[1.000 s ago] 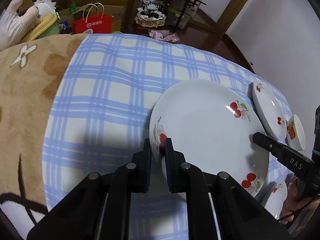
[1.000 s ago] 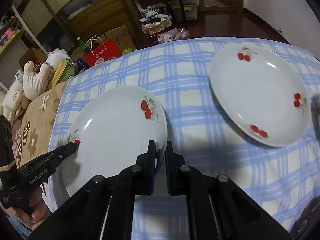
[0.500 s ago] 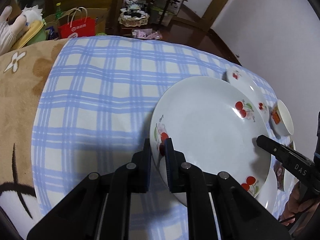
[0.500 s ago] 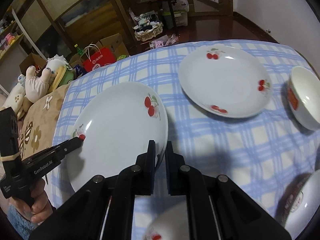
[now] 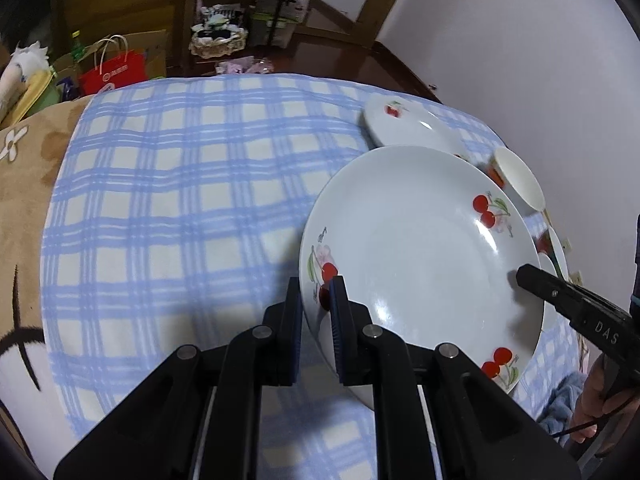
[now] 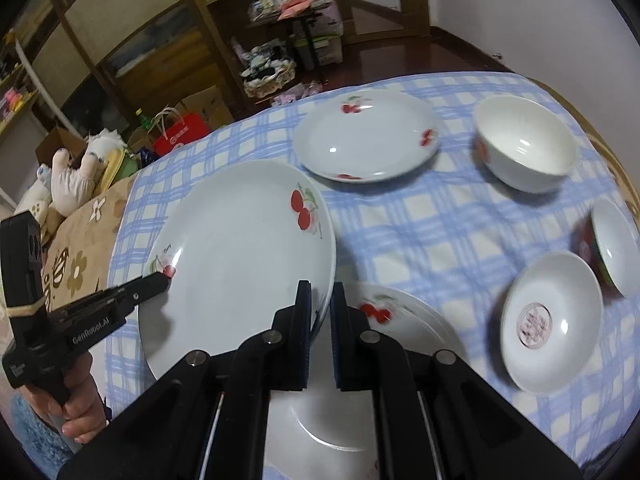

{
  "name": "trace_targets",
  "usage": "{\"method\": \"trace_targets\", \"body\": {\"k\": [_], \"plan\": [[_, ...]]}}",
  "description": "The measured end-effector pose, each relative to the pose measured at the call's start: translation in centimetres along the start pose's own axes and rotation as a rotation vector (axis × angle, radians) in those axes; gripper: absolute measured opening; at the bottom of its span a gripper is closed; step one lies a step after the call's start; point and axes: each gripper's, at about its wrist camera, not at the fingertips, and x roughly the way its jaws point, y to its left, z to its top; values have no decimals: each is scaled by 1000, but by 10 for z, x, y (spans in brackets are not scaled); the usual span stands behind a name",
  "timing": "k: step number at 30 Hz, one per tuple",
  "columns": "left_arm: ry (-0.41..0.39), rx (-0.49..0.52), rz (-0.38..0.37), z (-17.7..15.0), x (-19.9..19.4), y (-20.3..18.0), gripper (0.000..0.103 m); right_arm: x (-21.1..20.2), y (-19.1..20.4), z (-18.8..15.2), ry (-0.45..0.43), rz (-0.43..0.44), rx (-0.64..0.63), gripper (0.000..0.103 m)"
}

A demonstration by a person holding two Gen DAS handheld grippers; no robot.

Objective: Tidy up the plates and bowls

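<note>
large plate [image 6: 240,256] is held aloft, clamped at opposite rims by left gripper [image 5: 316,308] and right gripper [image 6: 320,312] | lower plate [image 6: 400,320] lies beneath, toward 5 o'clock | both hands equally near

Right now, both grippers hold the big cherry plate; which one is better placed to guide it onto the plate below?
Right, probably: the right gripper clamps the held plate directly above the lower plate.

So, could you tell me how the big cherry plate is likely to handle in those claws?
The cherry plate looks rigid and breakable. Its glossy glaze is probably slippery. The left claw and right claw pinch only opposite rims, so it might tilt.
</note>
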Motion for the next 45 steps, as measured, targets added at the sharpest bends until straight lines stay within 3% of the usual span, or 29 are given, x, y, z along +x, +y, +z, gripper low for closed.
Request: {"method": "trace_targets", "body": {"k": [19,29,33,45], "plan": [[32,119,-15,-37,-14,-64,14,-60,-46,-57,-35,-65,102,9],[94,174,34,-57,8,-77,14,-38,-70,-82,5,-40,166,9],[141,162,14,-57,19,-70,14,-29,-75,-84,14,-27,176,9],[137,235,55,-57,25,-71,12,-4,-74,-90,73,-68,170,9]]}}
